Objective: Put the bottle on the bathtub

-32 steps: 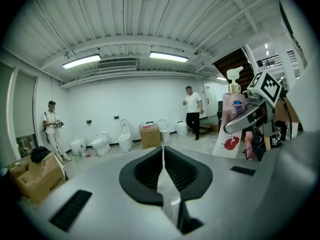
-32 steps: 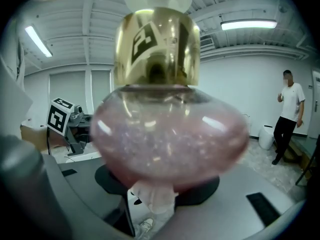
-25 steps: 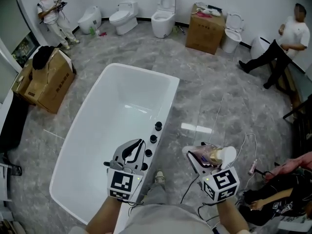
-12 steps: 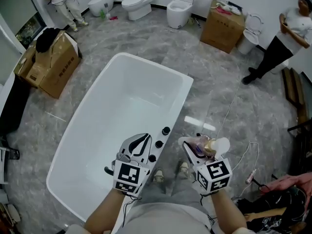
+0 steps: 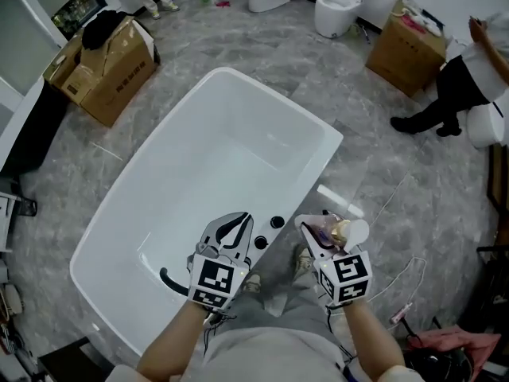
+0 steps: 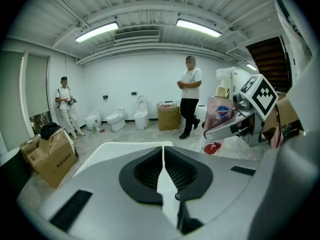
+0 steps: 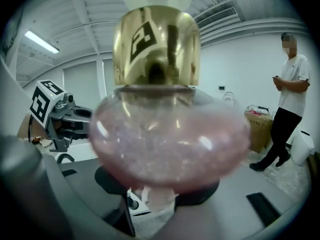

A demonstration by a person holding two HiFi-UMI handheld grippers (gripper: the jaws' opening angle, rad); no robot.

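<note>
- My right gripper (image 5: 316, 231) is clamped on the pink soap bottle (image 5: 340, 232), held about upright.
- The bathtub rim (image 5: 312, 188) lies just to its left.
- My left gripper (image 5: 232, 231) is closed and empty.

We are seeing a white bathtub (image 5: 191, 150), a pink bottle (image 7: 170, 134) with gold collar, grey left gripper (image 6: 163, 151) and right gripper (image 5: 318, 233) bearing black-and-white square markers, grey marbled floor (image 5: 374, 157).

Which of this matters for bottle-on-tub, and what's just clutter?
Job:
- bottle, clamped in the right claw
- bathtub, the target
- left claw, shut and empty

Lying about:
- left cardboard box
- right cardboard box
- toilet
- floor cable
- bystander
</note>
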